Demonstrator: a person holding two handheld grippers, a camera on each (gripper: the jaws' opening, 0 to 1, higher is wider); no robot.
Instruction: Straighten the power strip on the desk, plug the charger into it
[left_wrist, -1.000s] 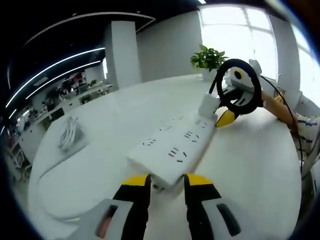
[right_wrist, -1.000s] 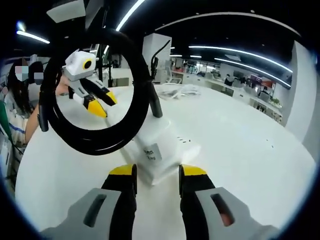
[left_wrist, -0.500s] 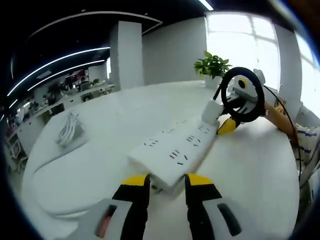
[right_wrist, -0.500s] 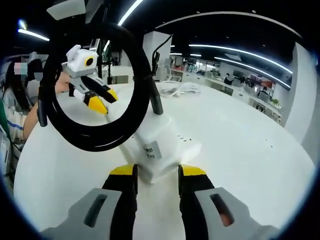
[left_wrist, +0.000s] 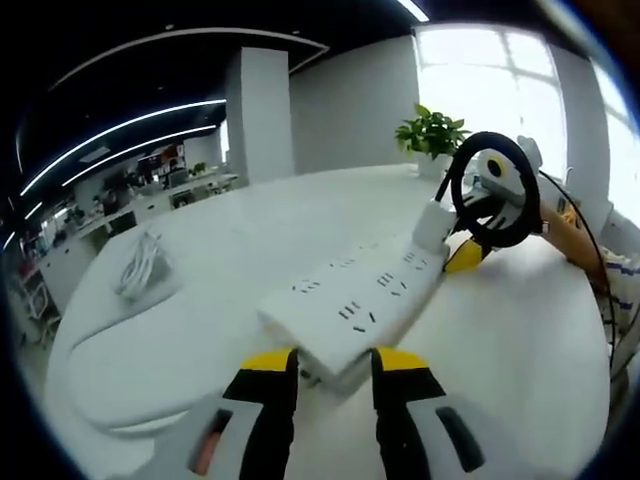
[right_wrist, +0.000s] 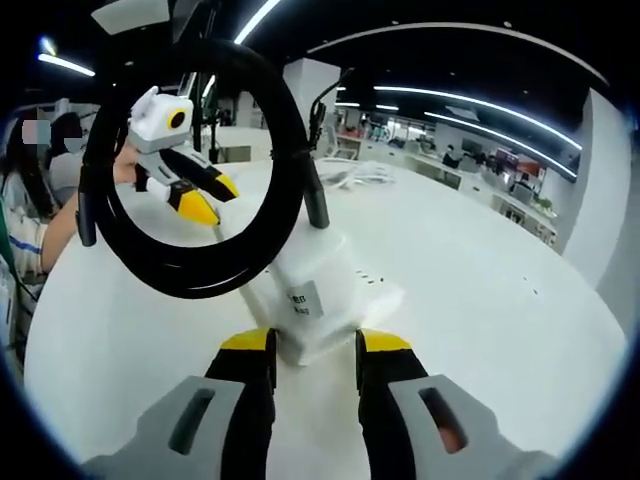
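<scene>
The 2 grippers are clamping opposite ends of the white power strip (left_wrist: 352, 305) mid-desk (left_wrist: 200, 330), left gripper (left_wrist: 334, 375) and right gripper (right_wrist: 312, 352) needing matched turning to be straightening it.

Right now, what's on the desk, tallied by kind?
Power strip: 1
Charger with looped black cable: 1
White cord bundle: 1
Potted plant: 1
Total: 4
</scene>
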